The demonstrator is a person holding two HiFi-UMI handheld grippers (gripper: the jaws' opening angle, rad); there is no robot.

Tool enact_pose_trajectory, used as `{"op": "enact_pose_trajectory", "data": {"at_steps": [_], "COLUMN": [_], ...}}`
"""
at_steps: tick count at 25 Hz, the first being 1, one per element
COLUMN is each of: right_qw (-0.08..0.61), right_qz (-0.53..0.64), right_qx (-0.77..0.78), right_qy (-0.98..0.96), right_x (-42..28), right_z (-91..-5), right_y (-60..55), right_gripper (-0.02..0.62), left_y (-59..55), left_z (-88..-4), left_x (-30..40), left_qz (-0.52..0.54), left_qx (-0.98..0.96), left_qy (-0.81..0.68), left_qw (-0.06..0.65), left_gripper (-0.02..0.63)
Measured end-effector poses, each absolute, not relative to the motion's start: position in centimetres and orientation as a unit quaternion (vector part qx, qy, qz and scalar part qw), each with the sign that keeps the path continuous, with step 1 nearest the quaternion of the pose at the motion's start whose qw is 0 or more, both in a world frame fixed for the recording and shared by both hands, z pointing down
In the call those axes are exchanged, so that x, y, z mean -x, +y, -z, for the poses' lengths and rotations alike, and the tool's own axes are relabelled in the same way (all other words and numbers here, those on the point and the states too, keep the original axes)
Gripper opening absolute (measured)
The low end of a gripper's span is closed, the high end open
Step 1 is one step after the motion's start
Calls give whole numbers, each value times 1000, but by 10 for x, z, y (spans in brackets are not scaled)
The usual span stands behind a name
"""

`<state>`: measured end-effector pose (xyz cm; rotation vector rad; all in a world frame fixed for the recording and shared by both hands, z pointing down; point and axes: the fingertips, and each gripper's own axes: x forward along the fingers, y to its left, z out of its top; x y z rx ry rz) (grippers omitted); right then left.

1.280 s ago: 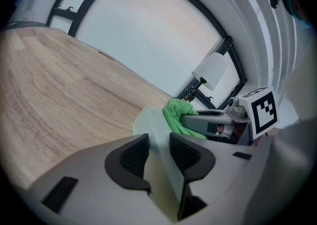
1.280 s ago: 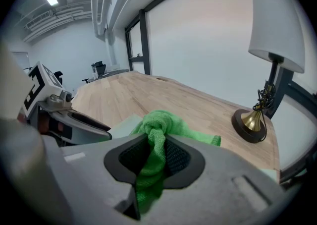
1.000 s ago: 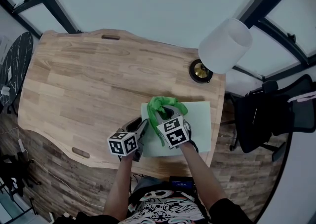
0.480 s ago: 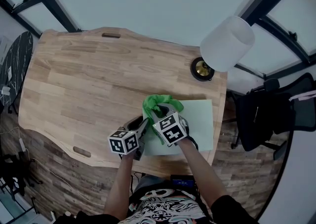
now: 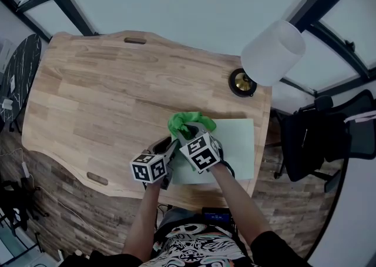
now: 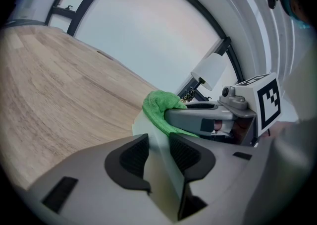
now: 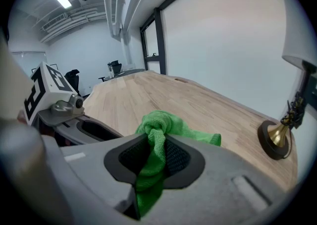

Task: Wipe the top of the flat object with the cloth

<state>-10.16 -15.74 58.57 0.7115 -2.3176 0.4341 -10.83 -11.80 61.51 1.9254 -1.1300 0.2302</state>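
Count of items. One wooden bench point(image 5: 100, 101). On it: one pale green flat object point(image 5: 238, 148), one green cloth point(image 5: 188, 123), one lamp point(image 5: 271, 54). Mine: one left gripper point(image 5: 171, 151), one right gripper point(image 5: 189, 133), each with two fingers point(image 7: 131, 157) and one marker cube point(image 5: 147, 170). Beside the bench: one black chair point(image 5: 311, 142).

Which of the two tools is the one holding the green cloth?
The right tool: green cloth pinched in its jaws. The left tool grips the pale sheet.

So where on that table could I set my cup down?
The whole left half of the table is bare wood, as is the far strip up to the lamp base. Near right is crowded: sheet, cloth, left gripper, right gripper.
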Motion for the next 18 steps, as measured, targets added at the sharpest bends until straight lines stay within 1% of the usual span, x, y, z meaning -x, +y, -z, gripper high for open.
{"op": "enact_pose_trajectory", "data": {"at_steps": [7, 12, 18], "right_qw": [325, 321, 318], "right_qz": [-167, -166, -165], "right_qx": [-275, -274, -272], "right_qy": [-889, -891, -893], "right_x": [102, 101, 100], "right_z": [-586, -585, -585], "right_y": [-158, -157, -153], "right_gripper": [74, 74, 74], "left_y": [-118, -118, -117], "left_z": [-615, -617, -617], "left_x": [109, 110, 111], "left_qz": [-90, -76, -73], "left_qx": [-773, -762, -759], "left_qy": [-458, -463, -467], "left_qw": [430, 446, 448], "left_gripper": [135, 135, 135]}}
